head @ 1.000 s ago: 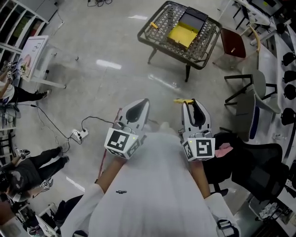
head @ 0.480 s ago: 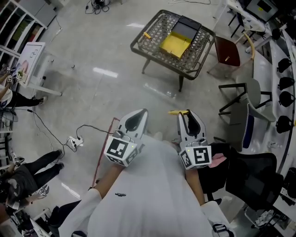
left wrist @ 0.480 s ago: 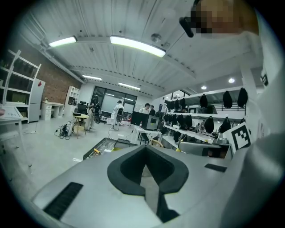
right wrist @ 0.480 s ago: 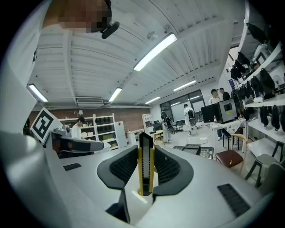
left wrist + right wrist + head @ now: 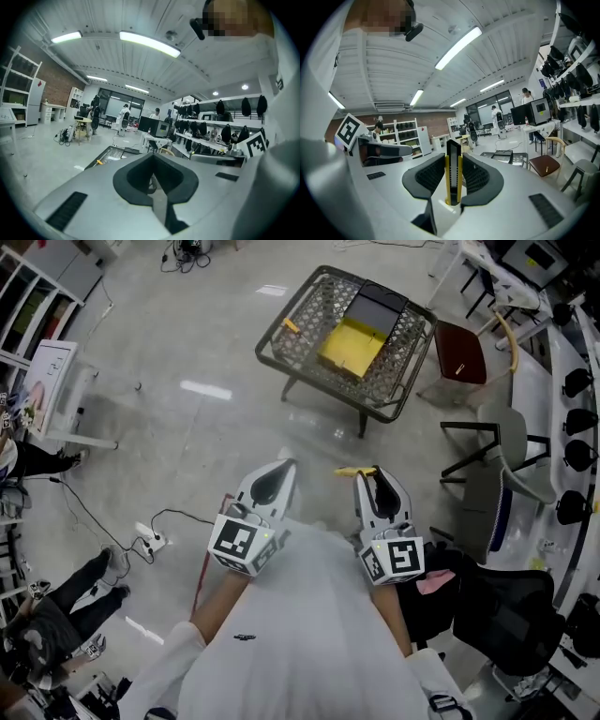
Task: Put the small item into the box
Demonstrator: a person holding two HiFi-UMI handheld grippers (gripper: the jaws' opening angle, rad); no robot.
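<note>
A yellow open box [image 5: 352, 341] with a black lid part [image 5: 378, 304] behind it lies on a wire mesh table [image 5: 281, 357] far ahead on the floor. My right gripper [image 5: 370, 471] is held close to the body, shut on a slim yellow and black item [image 5: 453, 171] that stands upright between its jaws; the item's yellow end [image 5: 352, 470] pokes out to the left in the head view. My left gripper [image 5: 281, 465] is beside it at the same height, jaws closed together with nothing in them [image 5: 152, 180]. Both are well short of the table.
A small orange piece [image 5: 291, 325] lies on the mesh at the table's left. A dark red chair [image 5: 466, 332] stands right of the table, grey and black chairs [image 5: 502, 460] farther right. A power strip with cable [image 5: 150, 540] lies on the floor at left, near people [image 5: 56, 606].
The table with the box has drifted lower and left in the head view and looks slightly nearer. Both grippers keep the same pose; the right one still holds the item.
</note>
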